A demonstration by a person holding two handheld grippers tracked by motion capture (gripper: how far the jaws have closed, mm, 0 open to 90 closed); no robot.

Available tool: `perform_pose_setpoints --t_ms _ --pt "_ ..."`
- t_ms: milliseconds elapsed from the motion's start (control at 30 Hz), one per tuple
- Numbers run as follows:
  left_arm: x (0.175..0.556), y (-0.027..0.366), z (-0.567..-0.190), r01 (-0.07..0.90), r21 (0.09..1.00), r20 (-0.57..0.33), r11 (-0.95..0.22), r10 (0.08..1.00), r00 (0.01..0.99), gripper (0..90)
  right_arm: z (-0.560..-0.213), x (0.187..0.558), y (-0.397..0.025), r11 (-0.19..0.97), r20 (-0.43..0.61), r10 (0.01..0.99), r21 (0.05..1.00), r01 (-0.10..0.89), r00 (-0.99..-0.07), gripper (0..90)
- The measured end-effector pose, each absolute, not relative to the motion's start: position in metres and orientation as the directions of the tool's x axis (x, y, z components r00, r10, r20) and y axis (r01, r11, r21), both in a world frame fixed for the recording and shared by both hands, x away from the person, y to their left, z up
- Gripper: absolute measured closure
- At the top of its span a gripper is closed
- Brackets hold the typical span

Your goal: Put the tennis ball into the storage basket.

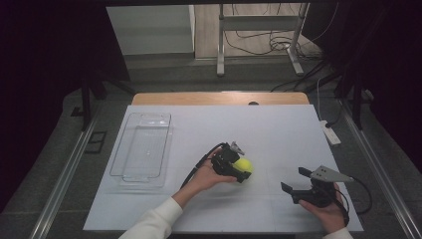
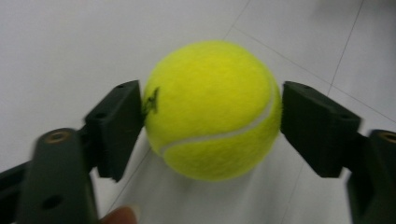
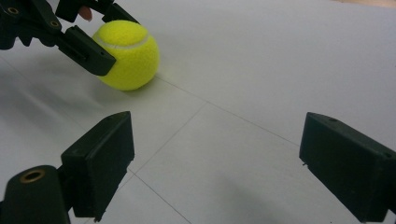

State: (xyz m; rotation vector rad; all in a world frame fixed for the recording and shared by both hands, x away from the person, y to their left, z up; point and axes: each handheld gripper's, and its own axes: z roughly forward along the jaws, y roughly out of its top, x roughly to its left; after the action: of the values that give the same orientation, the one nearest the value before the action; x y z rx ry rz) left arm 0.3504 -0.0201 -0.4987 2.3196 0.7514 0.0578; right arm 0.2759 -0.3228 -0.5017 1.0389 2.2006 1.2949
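Ball: tennis ball (image 1: 244,165) sits on the white table (image 1: 278,124), a little right of centre, nearer the front edge than the back.
Left gripper (image 1: 238,168): jaws set either side of the ball, both pads touching the felt; clamped on it, ball resting on the surface.
Right gripper (image 1: 294,182): jaws wide apart, nothing between them, near the front right corner.
Clear tray (image 1: 130,169): toward the left edge, well apart from the ball.
Progress: grasp looks made; lift and carry not yet begun, possibly to the tray.

tennis ball (image 1: 244,165) half hidden by left hand-held gripper (image 1: 238,168)
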Motion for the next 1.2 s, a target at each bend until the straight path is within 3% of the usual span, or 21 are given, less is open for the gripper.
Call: perform_pose_setpoints --t_ms 267,1200 --pt "0.347 -0.02 -0.496 0.479 0.631 -0.109 -0.61 0.542 0.833 27.1 -0.502 0.276 -0.323 0.297 0.045 0.756 0.865 0.404 -0.653 10.7" --pt "0.341 -0.004 -0.47 0.444 0.708 -0.131 -0.549 0.516 0.847 27.5 -0.502 0.276 -0.323 0.299 0.042 0.761 0.863 0.408 -0.647 10.7"
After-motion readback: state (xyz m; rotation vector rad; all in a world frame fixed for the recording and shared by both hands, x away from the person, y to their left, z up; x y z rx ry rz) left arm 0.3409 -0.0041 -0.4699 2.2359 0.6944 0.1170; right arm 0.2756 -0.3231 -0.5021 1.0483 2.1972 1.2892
